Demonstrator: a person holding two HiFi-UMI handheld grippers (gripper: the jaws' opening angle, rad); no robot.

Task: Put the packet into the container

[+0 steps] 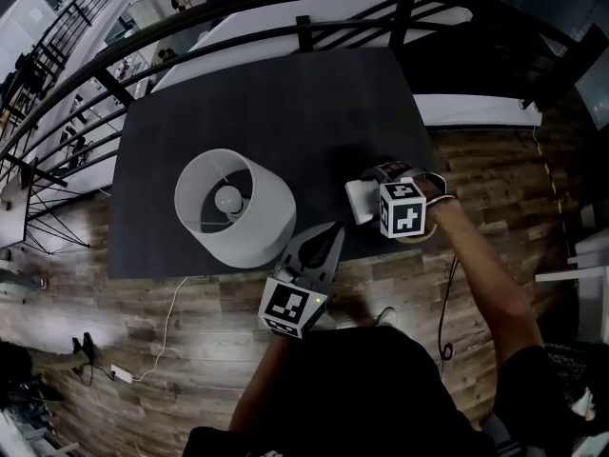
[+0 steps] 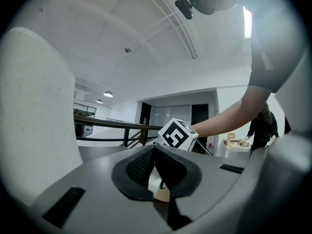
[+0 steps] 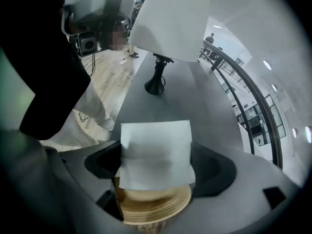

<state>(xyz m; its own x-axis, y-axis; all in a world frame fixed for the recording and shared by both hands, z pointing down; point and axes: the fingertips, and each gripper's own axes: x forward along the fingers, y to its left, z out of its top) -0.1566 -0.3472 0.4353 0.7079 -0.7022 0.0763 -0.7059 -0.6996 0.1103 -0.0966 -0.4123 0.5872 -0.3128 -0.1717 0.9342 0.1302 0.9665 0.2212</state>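
- The wooden floor (image 1: 495,188) surrounds the scene. A dark curved railing (image 1: 238,17) runs past the far side of the bench.
- The dark bench (image 1: 285,93) fills the middle of the head view, and most of its top is bare.
- A lamp (image 1: 233,208) with a white shade stands on the near left part of the bench. In the right gripper view it rises straight ahead on a black base, well apart from the jaws.
- The person's right arm (image 1: 485,274) reaches in from the lower right towards the near right edge of the bench.
- The left gripper (image 1: 328,241) sits at the near edge of the bench, between the lamp and the right gripper. It points up and away. Its jaws are drawn together at the tips, and no object can be made out in their grasp.
- The right gripper (image 1: 373,198) points left across the bench, and its jaws are clamped on the packet.
- The container (image 3: 153,204), a round woven straw piece, lies directly under the right gripper's jaws at the near right edge of the bench.
- The packet (image 3: 156,152) is white, flat and square. It is held upright just over the container and hides much of the container's opening. Whether its lower edge touches the straw cannot be told.
- A white cable (image 1: 162,341) trails across the floor at the lower left.
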